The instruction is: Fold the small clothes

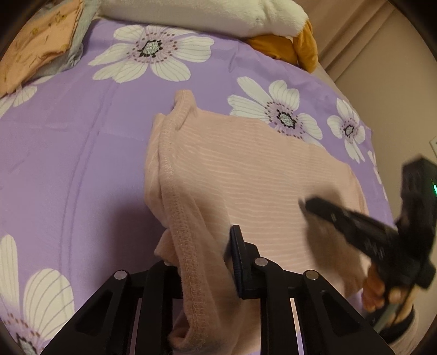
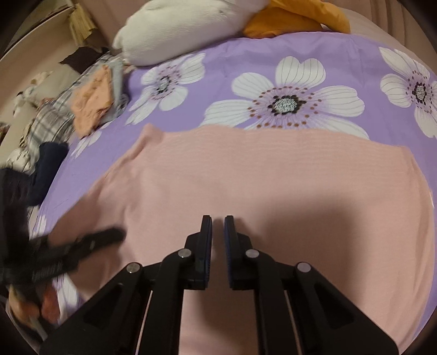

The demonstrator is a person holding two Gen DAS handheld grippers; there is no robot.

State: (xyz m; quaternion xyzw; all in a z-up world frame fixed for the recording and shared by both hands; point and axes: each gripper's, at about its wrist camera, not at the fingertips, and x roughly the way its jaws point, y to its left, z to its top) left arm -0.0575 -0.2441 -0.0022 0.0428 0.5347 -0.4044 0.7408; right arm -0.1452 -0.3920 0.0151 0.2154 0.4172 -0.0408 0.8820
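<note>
A pink ribbed knit garment (image 2: 273, 174) lies on a smooth purple flowered bedsheet (image 1: 68, 142), its long side running across the right wrist view, far edge straight. The left gripper (image 1: 207, 262) is clamped on a bunched, stitched hem. The right gripper (image 2: 218, 240) has its jaws nearly together over flat cloth. Bare sheet lies left of the garment.

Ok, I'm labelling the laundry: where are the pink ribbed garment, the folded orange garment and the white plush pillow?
pink ribbed garment (image 2: 273, 174): right wrist view, its flat middle.
folded orange garment (image 1: 41, 46): left wrist view, its top face.
white plush pillow (image 1: 196, 13): left wrist view, its front side.
</note>
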